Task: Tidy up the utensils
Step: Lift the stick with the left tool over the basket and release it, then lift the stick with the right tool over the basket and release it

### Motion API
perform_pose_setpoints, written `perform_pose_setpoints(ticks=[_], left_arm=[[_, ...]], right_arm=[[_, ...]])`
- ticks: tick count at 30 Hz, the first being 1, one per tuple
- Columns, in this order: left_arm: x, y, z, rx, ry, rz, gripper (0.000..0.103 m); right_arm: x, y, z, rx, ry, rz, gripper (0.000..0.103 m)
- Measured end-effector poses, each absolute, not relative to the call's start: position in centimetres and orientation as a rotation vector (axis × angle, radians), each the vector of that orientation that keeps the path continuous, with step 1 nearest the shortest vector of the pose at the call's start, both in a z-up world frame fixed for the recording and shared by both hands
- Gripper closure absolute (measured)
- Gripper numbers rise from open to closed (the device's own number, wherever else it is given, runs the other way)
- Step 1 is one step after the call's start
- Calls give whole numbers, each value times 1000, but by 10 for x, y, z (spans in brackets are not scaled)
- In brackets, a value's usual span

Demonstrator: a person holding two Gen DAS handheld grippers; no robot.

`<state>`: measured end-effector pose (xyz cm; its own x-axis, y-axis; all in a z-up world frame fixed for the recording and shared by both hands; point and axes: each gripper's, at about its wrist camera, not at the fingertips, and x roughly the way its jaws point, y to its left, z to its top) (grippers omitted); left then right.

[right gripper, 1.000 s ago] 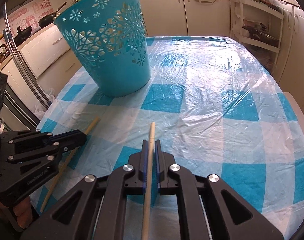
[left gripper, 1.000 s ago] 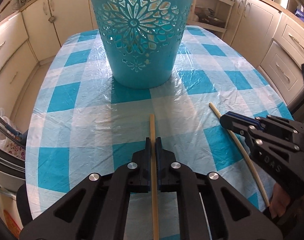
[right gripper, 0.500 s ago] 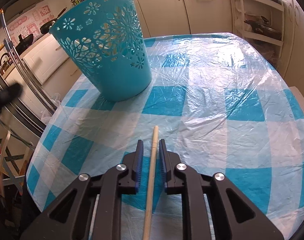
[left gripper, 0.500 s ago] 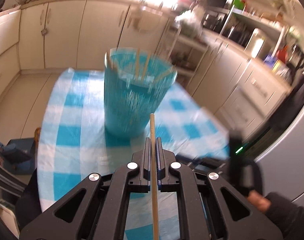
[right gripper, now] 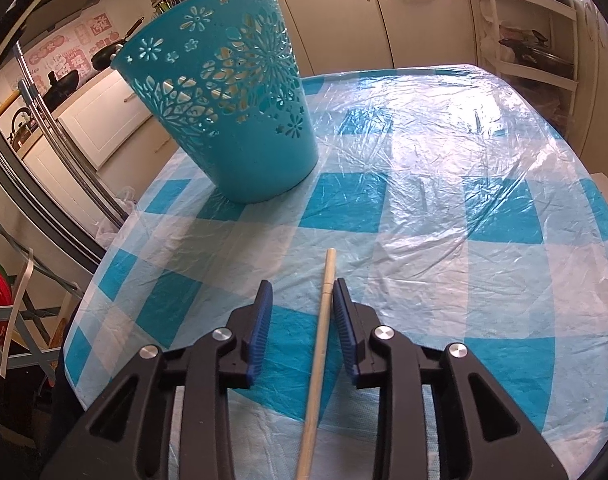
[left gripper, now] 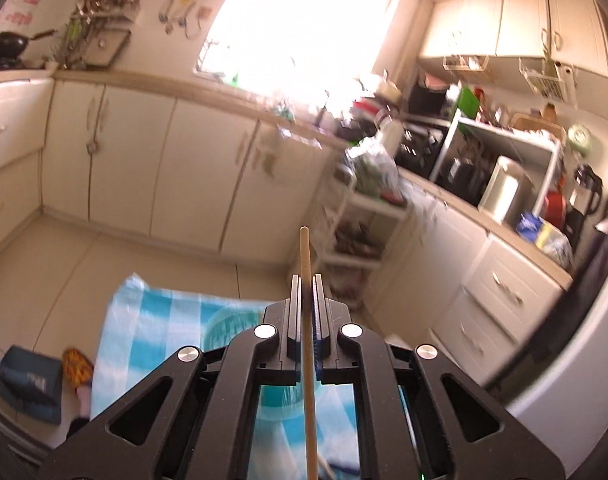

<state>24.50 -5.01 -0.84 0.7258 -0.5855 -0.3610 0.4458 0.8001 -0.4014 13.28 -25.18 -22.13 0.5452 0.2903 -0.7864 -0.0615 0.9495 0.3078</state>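
wooden chopstick [left gripper: 307, 360] clamped in left hand-held gripper [left gripper: 304, 284].

Daylight blows out the window [left gripper: 300, 24]; below it cupboards smear with motion blur. Fisheye bending darkens corners. Glare streaks the plastic-covered worktop [right gripper: 443, 128].

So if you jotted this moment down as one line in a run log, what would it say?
left gripper: shut on chopstick, held in air | right gripper: jaws just opened, second chopstick lies between them on table | basket: upright
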Motion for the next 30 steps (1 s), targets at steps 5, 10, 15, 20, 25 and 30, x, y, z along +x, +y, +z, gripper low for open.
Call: perform_pose_setpoints(ticks=[5, 10, 15, 20, 25, 30], left_arm=[[281, -64, 4, -298, 377, -473, 98], [313, -74, -12, -311, 360, -391, 98], [319, -84, -42, -273, 377, -349, 98], [306, -92, -65, -188, 398, -337, 98], [288, -93, -80, -130, 437, -344, 97], [262, -70, -81, -118, 444, -325, 53]], right_arm=[[133, -257, -222, 293, 972, 228, 69], [132, -258, -222, 307, 970, 235, 69], [132, -259, -221, 307, 970, 242, 67], [131, -259, -220, 308, 970, 243, 66], [132, -258, -221, 300, 974, 241, 66], [132, -249, -218, 235, 999, 203, 66]])
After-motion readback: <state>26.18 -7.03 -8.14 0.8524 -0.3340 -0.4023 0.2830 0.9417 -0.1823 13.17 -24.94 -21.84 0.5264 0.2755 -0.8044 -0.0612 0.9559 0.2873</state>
